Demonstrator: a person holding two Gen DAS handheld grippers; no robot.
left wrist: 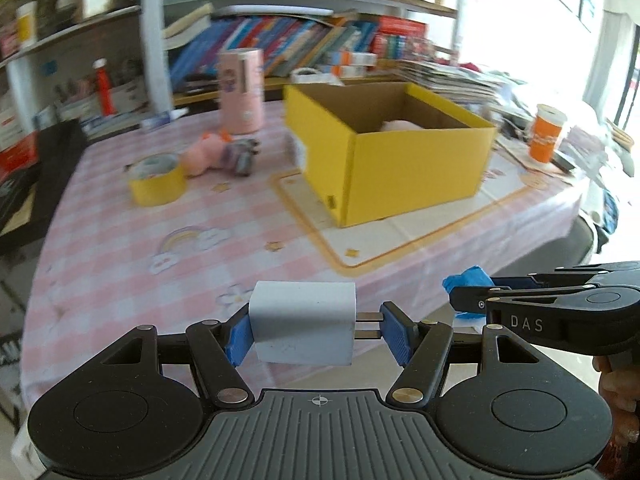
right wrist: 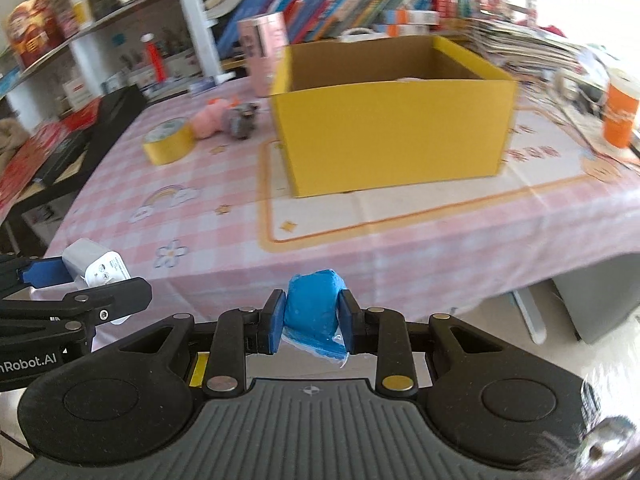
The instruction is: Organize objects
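Observation:
My left gripper [left wrist: 318, 336] is shut on a white plug-in charger [left wrist: 302, 328], one blue pad on its body, the other on its metal prongs. The same charger [right wrist: 96, 266] shows at the left of the right wrist view. My right gripper [right wrist: 312, 322] is shut on a blue lump wrapped in clear film [right wrist: 314, 308]; that blue lump [left wrist: 466, 282] also shows at the right of the left wrist view. Both hang over the table's near edge. An open yellow cardboard box [left wrist: 400, 164] [right wrist: 392, 128] stands ahead on the table, something pale pink inside.
On the pink checked tablecloth [left wrist: 160, 240] lie a yellow tape roll [left wrist: 158, 180], a pink plush toy [left wrist: 206, 152], a small grey thing [left wrist: 242, 156] and a pink canister [left wrist: 241, 90]. An orange cup [left wrist: 546, 132] stands far right. Bookshelves [left wrist: 304, 40] line the back.

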